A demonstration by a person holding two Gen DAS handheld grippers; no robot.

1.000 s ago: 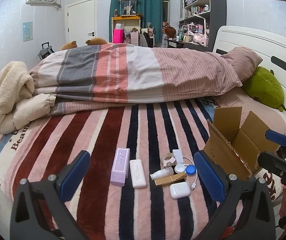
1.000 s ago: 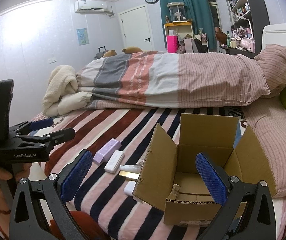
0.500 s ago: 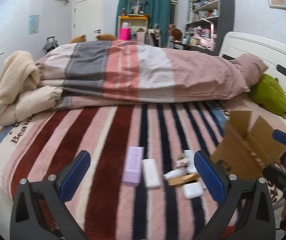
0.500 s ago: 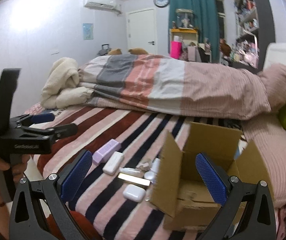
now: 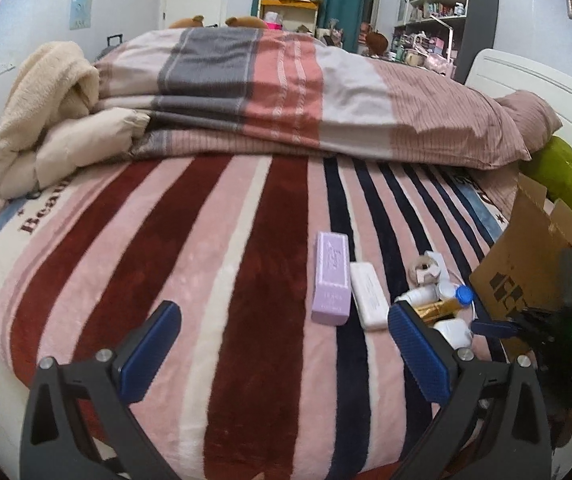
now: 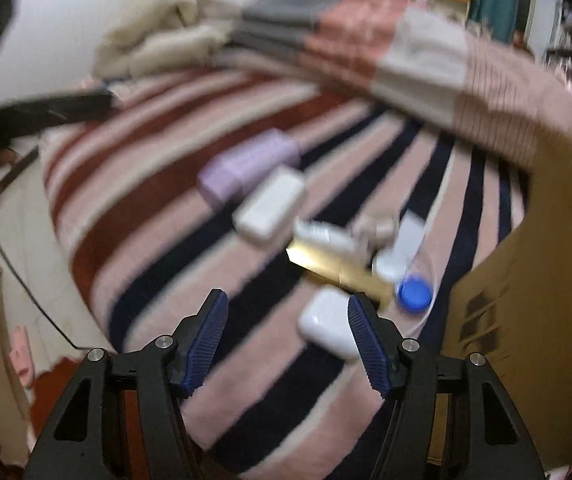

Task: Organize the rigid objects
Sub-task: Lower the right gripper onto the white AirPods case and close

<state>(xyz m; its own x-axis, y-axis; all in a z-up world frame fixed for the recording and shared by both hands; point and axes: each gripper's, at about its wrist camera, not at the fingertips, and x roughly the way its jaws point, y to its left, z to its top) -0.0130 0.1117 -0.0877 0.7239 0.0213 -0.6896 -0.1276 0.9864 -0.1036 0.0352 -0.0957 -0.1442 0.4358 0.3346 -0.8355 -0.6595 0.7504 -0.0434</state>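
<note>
Small rigid objects lie on the striped bedspread: a lilac box [image 5: 331, 278] [image 6: 246, 168], a white flat case [image 5: 369, 294] [image 6: 271, 209], a gold bar [image 5: 437, 306] [image 6: 338, 270], a blue cap [image 5: 464, 293] [image 6: 414, 293], a white earbud case [image 5: 454, 330] [image 6: 328, 326] and a small white bottle [image 6: 324, 234]. An open cardboard box [image 5: 534, 256] [image 6: 534, 272] stands to their right. My left gripper [image 5: 282, 354] is open and empty above the bedspread, left of the objects. My right gripper [image 6: 288, 340] is open and empty, its right finger just beside the earbud case. The right wrist view is blurred.
A folded striped duvet [image 5: 286, 92] and a cream blanket [image 5: 46, 96] lie across the far side of the bed. A green plush [image 5: 562, 178] sits by the white headboard. The bed's near edge [image 6: 46, 264] drops to the floor at left.
My right gripper has swung left and down from the cardboard box to the small objects and its jaws have narrowed. My left gripper has dropped lower and shifted left.
</note>
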